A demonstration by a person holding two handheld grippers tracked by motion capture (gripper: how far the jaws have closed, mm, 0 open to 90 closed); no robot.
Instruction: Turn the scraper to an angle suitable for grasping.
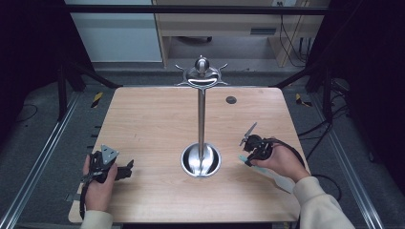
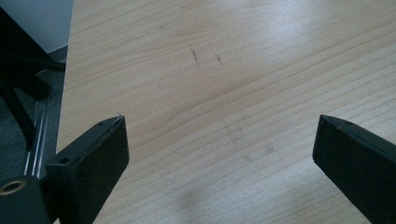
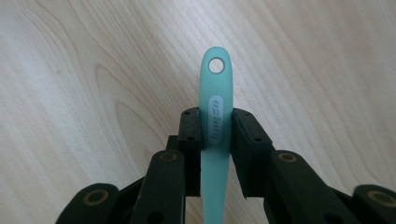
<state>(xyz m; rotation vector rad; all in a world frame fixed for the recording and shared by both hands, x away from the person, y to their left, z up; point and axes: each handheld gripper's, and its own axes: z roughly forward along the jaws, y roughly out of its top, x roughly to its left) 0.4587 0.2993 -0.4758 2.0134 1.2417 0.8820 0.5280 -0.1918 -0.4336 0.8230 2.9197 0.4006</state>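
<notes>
pale oval label on turquoise handle (image 3: 215,116), lettering too blurred to read

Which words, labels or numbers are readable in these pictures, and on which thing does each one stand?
Pale oval label on the teal handle, held between the right gripper's jaws: a short word printed along the handle, too blurred to read for certain.
Metal stand, table, left gripper: no text visible.
Yellow and black striped marks on the floor beside the table: a warning pattern, no words.
</notes>
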